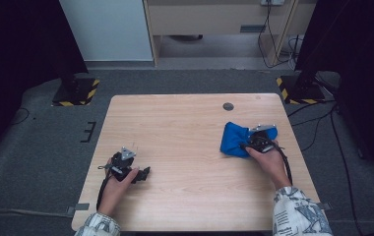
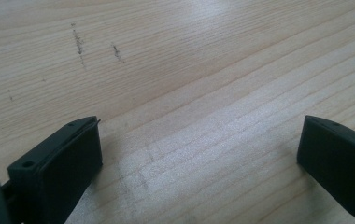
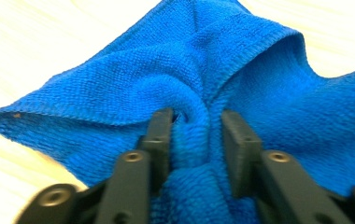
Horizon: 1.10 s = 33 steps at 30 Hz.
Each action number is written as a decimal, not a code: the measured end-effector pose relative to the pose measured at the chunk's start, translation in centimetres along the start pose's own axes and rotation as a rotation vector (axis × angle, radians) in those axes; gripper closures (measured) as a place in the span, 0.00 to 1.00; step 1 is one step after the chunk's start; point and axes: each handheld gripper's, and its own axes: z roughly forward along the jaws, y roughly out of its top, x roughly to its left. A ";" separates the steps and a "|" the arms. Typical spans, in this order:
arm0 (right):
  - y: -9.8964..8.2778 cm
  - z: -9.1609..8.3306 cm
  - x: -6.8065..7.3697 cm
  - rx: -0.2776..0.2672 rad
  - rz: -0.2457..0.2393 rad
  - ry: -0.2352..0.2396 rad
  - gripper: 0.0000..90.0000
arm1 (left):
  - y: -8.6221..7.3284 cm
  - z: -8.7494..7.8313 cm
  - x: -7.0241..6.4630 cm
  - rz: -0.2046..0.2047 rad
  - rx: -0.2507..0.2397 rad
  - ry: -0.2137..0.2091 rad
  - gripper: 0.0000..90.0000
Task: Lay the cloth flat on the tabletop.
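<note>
A blue cloth (image 1: 234, 139) lies crumpled on the right side of the wooden table (image 1: 185, 128). My right gripper (image 1: 250, 144) sits at the cloth's near right edge. In the right gripper view its jaws (image 3: 196, 126) pinch a raised fold of the blue cloth (image 3: 166, 70) between the pads. My left gripper (image 1: 135, 169) rests low at the table's near left, far from the cloth. In the left gripper view its jaws (image 2: 199, 140) stand wide open over bare wood (image 2: 189, 56).
A small dark round disc (image 1: 228, 106) sits in the tabletop near the far edge. Black stands with yellow-striped bases (image 1: 74, 93) flank the table's far corners, and cables run over the floor at the right.
</note>
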 end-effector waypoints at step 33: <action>4.4 -3.8 4.7 -0.206 -0.069 0.082 0.88 | 0.0 0.0 -0.1 0.003 0.001 -0.004 0.00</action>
